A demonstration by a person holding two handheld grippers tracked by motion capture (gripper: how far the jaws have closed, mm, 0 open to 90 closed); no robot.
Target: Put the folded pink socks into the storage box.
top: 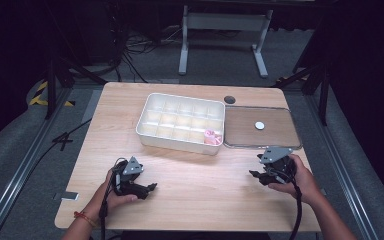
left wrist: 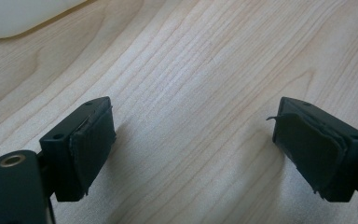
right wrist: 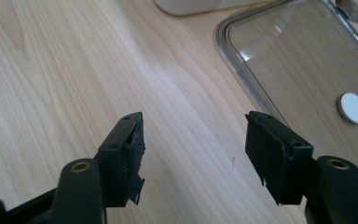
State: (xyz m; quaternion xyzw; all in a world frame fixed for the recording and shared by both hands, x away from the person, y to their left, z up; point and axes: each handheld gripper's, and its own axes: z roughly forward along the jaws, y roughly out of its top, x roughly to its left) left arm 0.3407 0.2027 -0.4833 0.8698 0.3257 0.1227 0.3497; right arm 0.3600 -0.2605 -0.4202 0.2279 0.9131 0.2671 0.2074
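A white compartment box [top: 181,122] stands at the middle back of the wooden table [top: 190,175], with a small pink item [top: 211,137] in its front right cell. Beside it on the right lies a clear flat lid [top: 261,126] with a white round disc [top: 259,125] at its centre. My left gripper [top: 151,188] rests low at the front left, open, nothing between its jaws over bare wood [left wrist: 191,116]. My right gripper [top: 254,174] is at the front right, open and empty, just short of the lid's near edge [right wrist: 242,74]; the disc [right wrist: 353,108] shows beyond its right jaw.
A dark round hole [top: 229,99] sits in the table behind the lid. The corner of the white box [left wrist: 23,16] shows at the top left of the left gripper view. Dark floor, cables and a white frame leg [top: 183,45] lie beyond the table.
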